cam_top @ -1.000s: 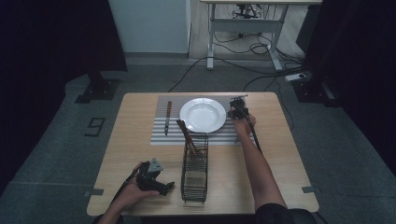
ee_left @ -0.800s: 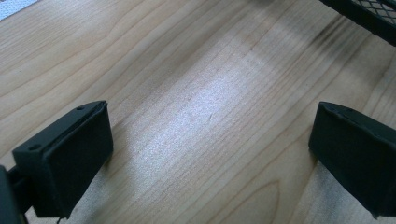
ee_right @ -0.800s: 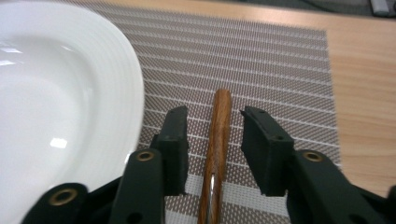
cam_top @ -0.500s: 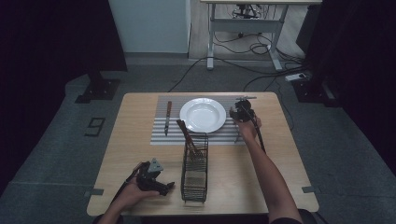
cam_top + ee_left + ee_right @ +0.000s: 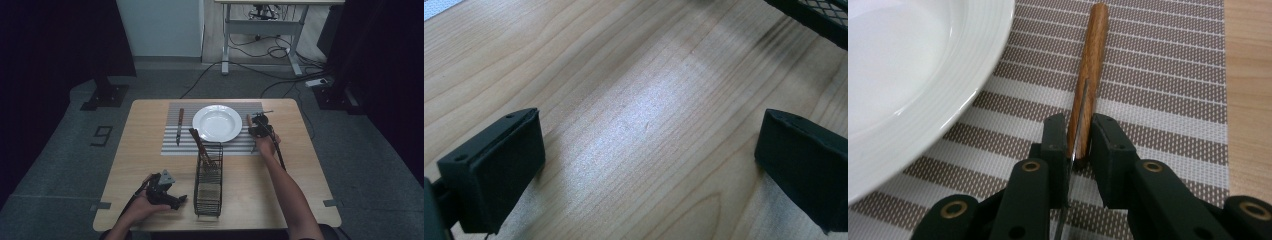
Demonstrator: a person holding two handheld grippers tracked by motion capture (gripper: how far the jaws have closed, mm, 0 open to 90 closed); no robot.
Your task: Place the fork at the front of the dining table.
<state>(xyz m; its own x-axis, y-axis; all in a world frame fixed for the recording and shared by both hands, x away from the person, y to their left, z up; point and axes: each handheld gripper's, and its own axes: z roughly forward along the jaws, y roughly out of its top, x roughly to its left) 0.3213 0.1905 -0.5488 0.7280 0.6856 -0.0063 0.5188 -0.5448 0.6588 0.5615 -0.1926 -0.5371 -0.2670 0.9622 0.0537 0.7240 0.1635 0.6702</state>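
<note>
My right gripper is shut on a wooden-handled utensil that lies on the striped placemat, just right of the white plate. Its jaws have just been closing, with the handle and its thin metal edge between them. From above, that right gripper sits at the plate's right rim. My left gripper rests near the table's front edge, left of the wire basket. In its own view the left gripper stands open over bare wood.
A wooden-handled knife lies on the placemat left of the plate. Wooden-handled utensils lean out of the basket's far end. The basket's black mesh corner lies close ahead of the left jaws.
The right hand has shifted a little to the right and nearer along the plate's right side. Its jaws now grip the wooden handle. The left hand has stayed put.
</note>
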